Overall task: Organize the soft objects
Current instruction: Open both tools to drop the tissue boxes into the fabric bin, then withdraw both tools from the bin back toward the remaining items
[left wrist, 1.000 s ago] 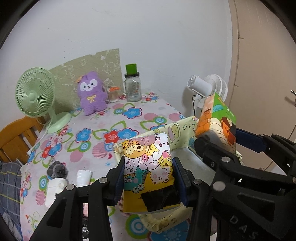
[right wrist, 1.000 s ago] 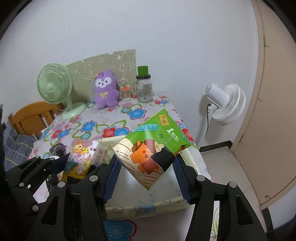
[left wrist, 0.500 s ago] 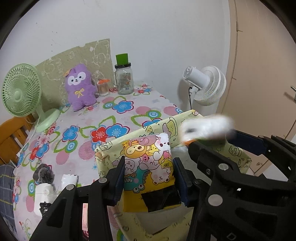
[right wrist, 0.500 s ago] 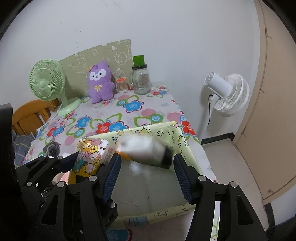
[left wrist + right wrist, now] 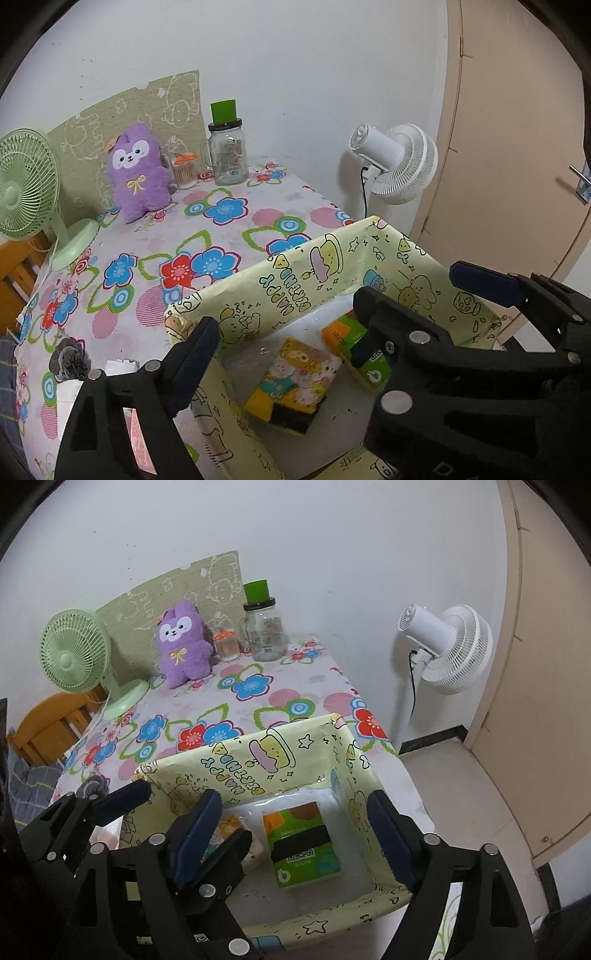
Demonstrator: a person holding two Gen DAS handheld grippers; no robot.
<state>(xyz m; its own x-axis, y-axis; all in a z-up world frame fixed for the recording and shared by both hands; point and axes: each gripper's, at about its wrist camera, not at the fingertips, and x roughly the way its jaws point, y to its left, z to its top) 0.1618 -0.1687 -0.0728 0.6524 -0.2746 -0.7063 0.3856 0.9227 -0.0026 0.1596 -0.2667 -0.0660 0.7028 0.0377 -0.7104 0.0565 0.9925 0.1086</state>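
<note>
Hovering over the yellow cartoon-print box [image 5: 332, 746], both claws gape wide, holding nothing. Left gripper [image 5: 284, 332], right gripper [image 5: 295, 827]. Cartoon tissue pack [image 5: 291, 380] lies flat on the box floor, just below and ahead of the left claw. Green tissue pack [image 5: 303, 845] lies flat beside it, directly beneath the right claw, between its fingers. Judgement: release step. Best done by lifting straight up, jaws kept wide, clear of the soft box walls, so neither pack nor rim gets dragged.
</note>
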